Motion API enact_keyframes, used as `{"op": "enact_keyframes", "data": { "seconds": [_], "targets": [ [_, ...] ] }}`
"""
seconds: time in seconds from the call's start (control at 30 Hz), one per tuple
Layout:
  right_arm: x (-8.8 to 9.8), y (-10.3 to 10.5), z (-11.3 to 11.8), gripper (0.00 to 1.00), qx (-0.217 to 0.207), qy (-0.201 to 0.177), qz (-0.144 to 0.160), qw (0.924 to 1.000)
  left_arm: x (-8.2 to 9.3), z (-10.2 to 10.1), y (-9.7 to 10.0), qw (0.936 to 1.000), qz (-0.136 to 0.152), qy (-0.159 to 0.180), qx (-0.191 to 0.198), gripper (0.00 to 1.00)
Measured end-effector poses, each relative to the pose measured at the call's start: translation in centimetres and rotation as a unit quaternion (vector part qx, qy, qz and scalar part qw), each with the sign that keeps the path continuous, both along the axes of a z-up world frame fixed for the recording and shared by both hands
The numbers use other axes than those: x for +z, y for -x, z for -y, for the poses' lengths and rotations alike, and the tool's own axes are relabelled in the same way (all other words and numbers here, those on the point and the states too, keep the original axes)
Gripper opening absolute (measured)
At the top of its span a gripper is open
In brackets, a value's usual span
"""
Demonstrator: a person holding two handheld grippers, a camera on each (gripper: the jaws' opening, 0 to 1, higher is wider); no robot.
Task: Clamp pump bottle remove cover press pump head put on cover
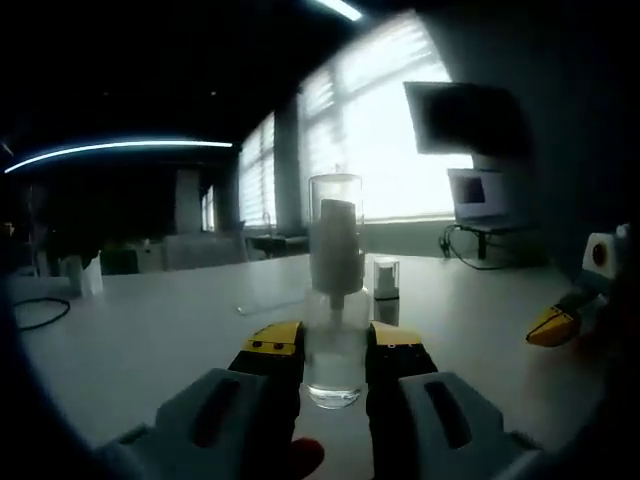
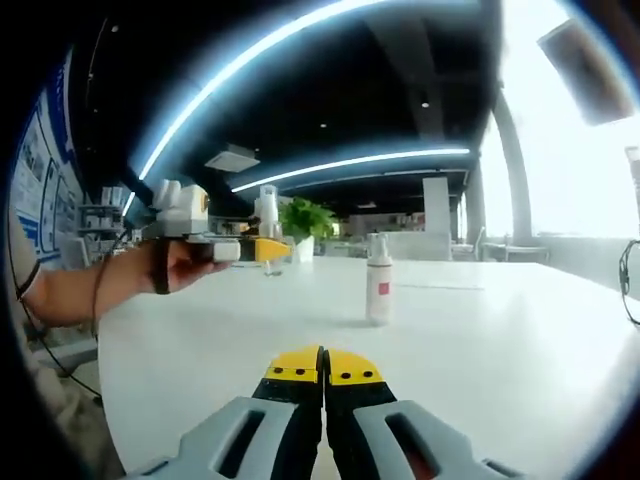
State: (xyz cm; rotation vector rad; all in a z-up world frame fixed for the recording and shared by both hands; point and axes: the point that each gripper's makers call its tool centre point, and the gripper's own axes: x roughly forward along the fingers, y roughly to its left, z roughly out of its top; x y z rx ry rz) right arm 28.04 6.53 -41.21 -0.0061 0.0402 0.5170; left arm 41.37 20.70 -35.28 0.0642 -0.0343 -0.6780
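The clear pump bottle [image 1: 335, 300] stands upright on the white table [image 1: 150, 340], its white pump head under a tall clear cover [image 1: 335, 215]. My left gripper [image 1: 335, 345] has its yellow-tipped jaws pressed against both sides of the bottle's lower body. The right gripper [image 1: 555, 323] comes in from the right, apart from the bottle. In the right gripper view my right gripper [image 2: 322, 366] is shut and empty over the table [image 2: 480, 340]. Far left there, a hand holds the left gripper [image 2: 215, 248] on the pump bottle [image 2: 268, 222].
A small white bottle [image 1: 386, 278] with a clear cap and a red label [image 2: 378, 290] stands mid-table. A laptop [image 1: 478, 195], a monitor [image 1: 465, 115] and cables [image 1: 480, 255] sit at the far right edge. A black cable [image 1: 35, 312] lies left.
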Motion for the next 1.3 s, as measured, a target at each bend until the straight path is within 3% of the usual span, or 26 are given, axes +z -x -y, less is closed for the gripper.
{"op": "enact_keyframes", "data": {
  "seconds": [0.4,0.73,0.97,1.3],
  "targets": [
    [0.0,-0.1,0.0,0.0,-0.001,-0.001,0.0,1.0,-0.3,0.9,-3.0,0.9998,0.006,-0.007,0.018,0.15],
    [0.0,-0.1,0.1,0.0,-0.003,0.0,0.002,1.0,-1.9,1.8,-4.0,0.9994,0.001,-0.013,0.031,0.15],
    [0.0,-0.1,0.1,0.0,-0.003,0.002,0.002,1.0,-3.5,1.0,-5.2,0.9989,-0.012,-0.014,0.043,0.15],
    [0.0,-0.2,0.0,0.0,0.0,0.003,0.001,1.0,-4.4,-0.8,-6.5,0.9973,-0.023,-0.013,0.069,0.15]
  ]
}}
